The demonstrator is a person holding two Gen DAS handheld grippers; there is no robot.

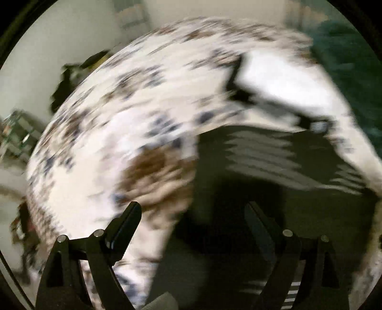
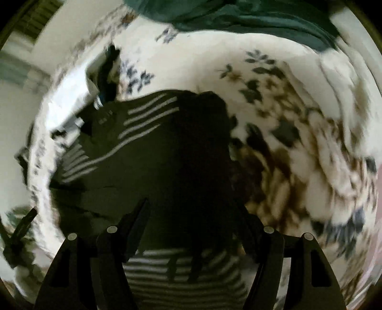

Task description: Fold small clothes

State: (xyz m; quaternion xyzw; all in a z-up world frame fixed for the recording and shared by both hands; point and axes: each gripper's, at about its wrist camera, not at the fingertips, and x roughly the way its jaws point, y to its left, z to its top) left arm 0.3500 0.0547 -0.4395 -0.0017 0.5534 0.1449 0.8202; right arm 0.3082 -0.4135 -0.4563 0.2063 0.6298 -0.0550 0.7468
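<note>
A small dark garment with thin white stripes [image 1: 274,167] lies on a white floral bedsheet [image 1: 119,107]. In the left wrist view it fills the right and lower middle, blurred. My left gripper [image 1: 193,207] is open just above its near edge, with nothing between the fingers. In the right wrist view the same garment [image 2: 148,147] lies spread at centre left, with a striped part near the bottom. My right gripper [image 2: 195,209] is open over it, its fingers dark against the dark cloth. Both views are motion-blurred.
A white item with black trim [image 1: 286,78] lies on the sheet beyond the garment, also in the right wrist view [image 2: 76,95]. A dark green cloth [image 2: 238,16] lies at the far side of the bed. Clutter [image 1: 21,133] stands off the bed at left.
</note>
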